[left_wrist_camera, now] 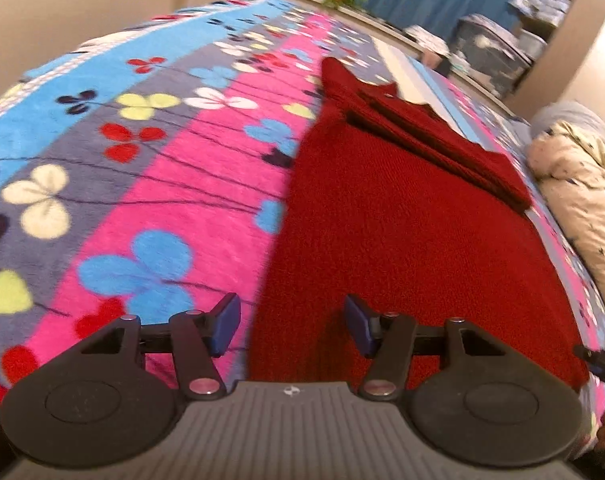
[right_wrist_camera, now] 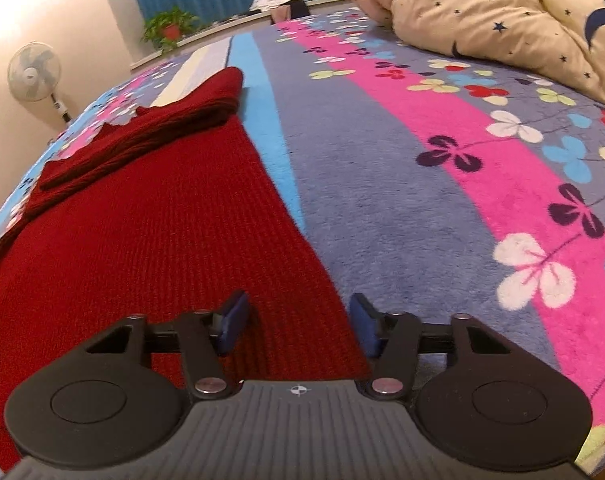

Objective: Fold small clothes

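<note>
Red knitted sweater (left_wrist_camera: 402,240) is laid flat on the flowered blanket (left_wrist_camera: 150,184) of the bed, sleeves folded across at 12 o'clock. Left hand-held gripper (left_wrist_camera: 292,326) is held apart over its left edge; right hand-held gripper (right_wrist_camera: 298,326) apart over its right edge (right_wrist_camera: 302,240). Open blanket seen toward 3 o'clock; quilt (right_wrist_camera: 502,12) at 1 o'clock.

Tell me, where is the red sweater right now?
The red sweater lies flat on the flowery blanket, right of centre in the left view, sleeves folded across its far end, left of the cream quilt.
</note>
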A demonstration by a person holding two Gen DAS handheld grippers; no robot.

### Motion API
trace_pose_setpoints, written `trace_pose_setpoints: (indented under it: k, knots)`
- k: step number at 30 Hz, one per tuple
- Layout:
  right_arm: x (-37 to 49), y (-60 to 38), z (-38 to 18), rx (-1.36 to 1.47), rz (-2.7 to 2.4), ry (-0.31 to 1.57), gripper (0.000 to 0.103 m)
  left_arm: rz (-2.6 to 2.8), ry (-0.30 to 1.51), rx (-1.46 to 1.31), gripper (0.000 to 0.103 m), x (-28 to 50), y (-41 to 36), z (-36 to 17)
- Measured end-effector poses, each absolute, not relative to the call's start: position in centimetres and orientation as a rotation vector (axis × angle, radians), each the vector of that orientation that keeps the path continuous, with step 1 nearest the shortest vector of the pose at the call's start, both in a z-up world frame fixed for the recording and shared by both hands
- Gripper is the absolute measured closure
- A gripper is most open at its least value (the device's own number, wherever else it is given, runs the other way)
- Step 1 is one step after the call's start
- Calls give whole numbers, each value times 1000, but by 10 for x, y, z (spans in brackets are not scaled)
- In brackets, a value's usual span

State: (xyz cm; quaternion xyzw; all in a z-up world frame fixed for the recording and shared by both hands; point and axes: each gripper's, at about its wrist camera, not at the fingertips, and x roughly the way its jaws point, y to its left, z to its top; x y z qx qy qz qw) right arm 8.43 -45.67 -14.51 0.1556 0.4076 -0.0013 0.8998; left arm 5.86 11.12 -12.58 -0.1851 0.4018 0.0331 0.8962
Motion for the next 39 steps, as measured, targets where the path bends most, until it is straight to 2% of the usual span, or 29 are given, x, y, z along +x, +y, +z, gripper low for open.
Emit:
trace_pose_setpoints:
  k: [3,5,6,7,10,15,17,20,24,28,31,32,33,35,37,39]
  knots:
    - [85,-456,-144,332,13,842,64,32,869,-404,45,62,112,-131]
    - [84,-457,-143,347,30,837,80,8,887,-372,49,63,106,-133]
    - [84,-458,-143,361,39,833,82,0,878,-358,59,63,104,-131]
    - [83,-461,-141,389,57,822,88,-26,861,-372,61,61,105,-128]
    - [78,-467,-133,485,125,776,89,-116,799,-449,62,55,110,-119]
    - [81,-465,-139,450,48,825,84,-18,917,-454,61,65,114,-138]
    - [84,-466,-142,453,26,839,79,-19,911,-486,60,67,117,-137]
    - [83,-466,-144,457,33,843,76,-63,884,-512,61,65,118,-135]
    - [81,-467,-139,483,103,806,76,-156,812,-561,61,59,119,-126]
    - [81,-464,-138,472,96,807,76,-64,912,-529,60,69,117,-140]
    - [83,-464,-142,475,81,828,76,-154,822,-594,60,67,120,-129]
    - [83,-464,-142,479,84,828,76,-187,787,-601,59,65,120,-125]
    - [83,-464,-142,487,89,827,76,-213,764,-596,53,64,118,-121]
    - [83,-464,-142,497,96,827,76,-187,809,-543,49,68,112,-124]
    - [83,-463,-142,492,92,830,76,-115,905,-495,48,74,106,-138]
    - [82,-463,-142,491,90,830,75,-166,859,-550,48,73,110,-134]
